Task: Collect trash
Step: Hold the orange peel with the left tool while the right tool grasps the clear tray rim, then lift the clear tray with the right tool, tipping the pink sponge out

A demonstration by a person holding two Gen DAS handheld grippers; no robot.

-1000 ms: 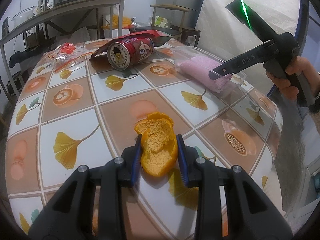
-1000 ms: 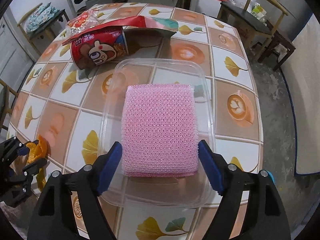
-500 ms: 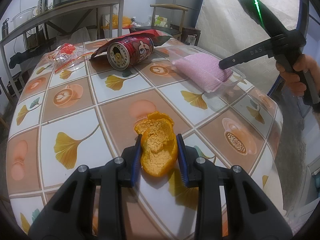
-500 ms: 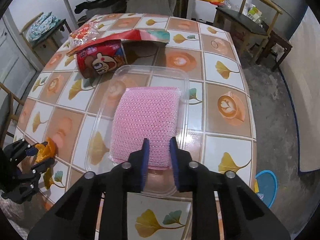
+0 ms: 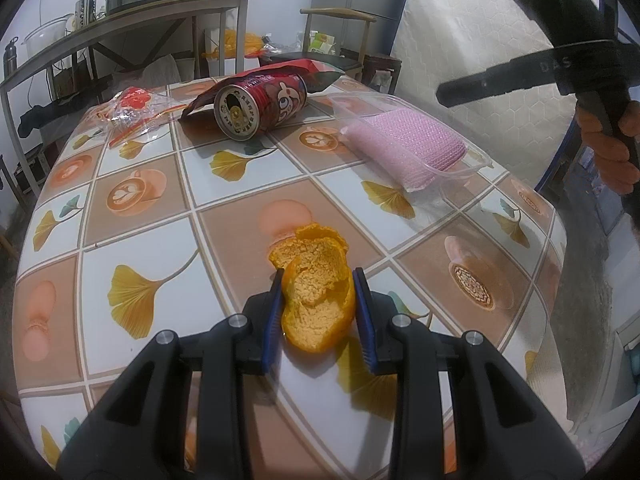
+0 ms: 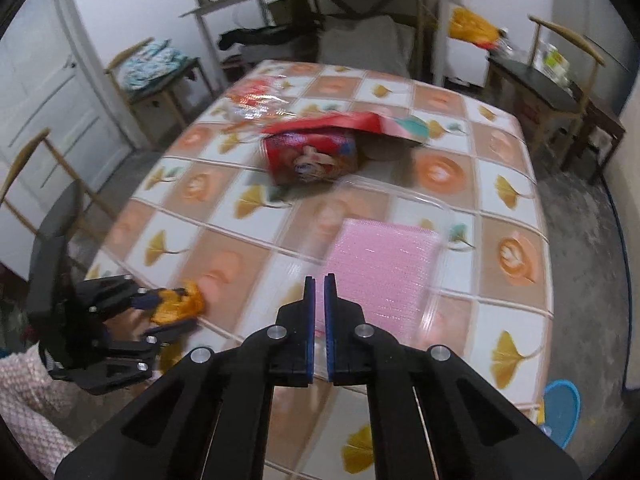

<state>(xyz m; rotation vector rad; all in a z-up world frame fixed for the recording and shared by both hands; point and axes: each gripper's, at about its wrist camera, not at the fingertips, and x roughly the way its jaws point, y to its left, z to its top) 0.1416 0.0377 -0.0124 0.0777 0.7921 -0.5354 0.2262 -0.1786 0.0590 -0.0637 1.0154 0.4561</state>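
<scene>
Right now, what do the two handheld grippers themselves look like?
Both are matte black plastic. The left gripper and right gripper each have two angular fingers with silver round bolts and blue ribbed pads lining the jaws. In the left wrist view, the right one's body bears grey letters "DAS" and a green light.

Dim indoor light; right wrist view motion-blurred; fisheye edges vignetted.
</scene>
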